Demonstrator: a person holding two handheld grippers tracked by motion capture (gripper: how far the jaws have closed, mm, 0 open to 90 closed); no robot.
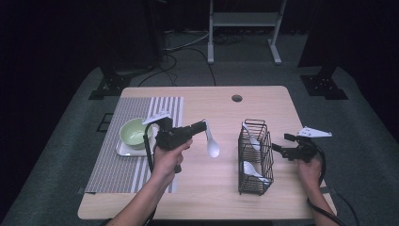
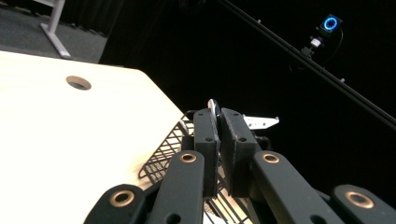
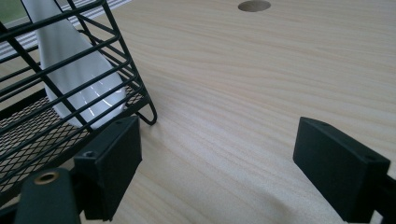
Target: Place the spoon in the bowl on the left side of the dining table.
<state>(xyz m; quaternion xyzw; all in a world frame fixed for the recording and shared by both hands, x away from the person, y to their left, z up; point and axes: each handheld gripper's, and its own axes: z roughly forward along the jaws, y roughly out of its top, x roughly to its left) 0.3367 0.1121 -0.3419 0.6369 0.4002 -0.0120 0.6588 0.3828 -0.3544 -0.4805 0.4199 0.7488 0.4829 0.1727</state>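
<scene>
My left gripper (image 1: 203, 125) hovers over the middle of the table, shut on the handle of a white spoon (image 1: 212, 145) whose bowl hangs down. In the left gripper view, the spoon's thin white edge (image 2: 213, 106) pokes out between the closed jaws of the left gripper (image 2: 219, 117). A black wire basket (image 1: 254, 157) stands to the right with two white spoons (image 1: 251, 170) inside. My right gripper (image 1: 281, 143) rests open beside the basket's right side. In the right gripper view, the right gripper (image 3: 224, 163) holds nothing, with the basket (image 3: 56, 116) and a spoon (image 3: 70, 70) at its left.
A green bowl (image 1: 135, 132) sits on a white plate (image 1: 123, 149) on a striped placemat (image 1: 117, 165) at the left. A round hole (image 1: 236, 98) is in the table's far side. Bare wood lies between the placemat and the basket.
</scene>
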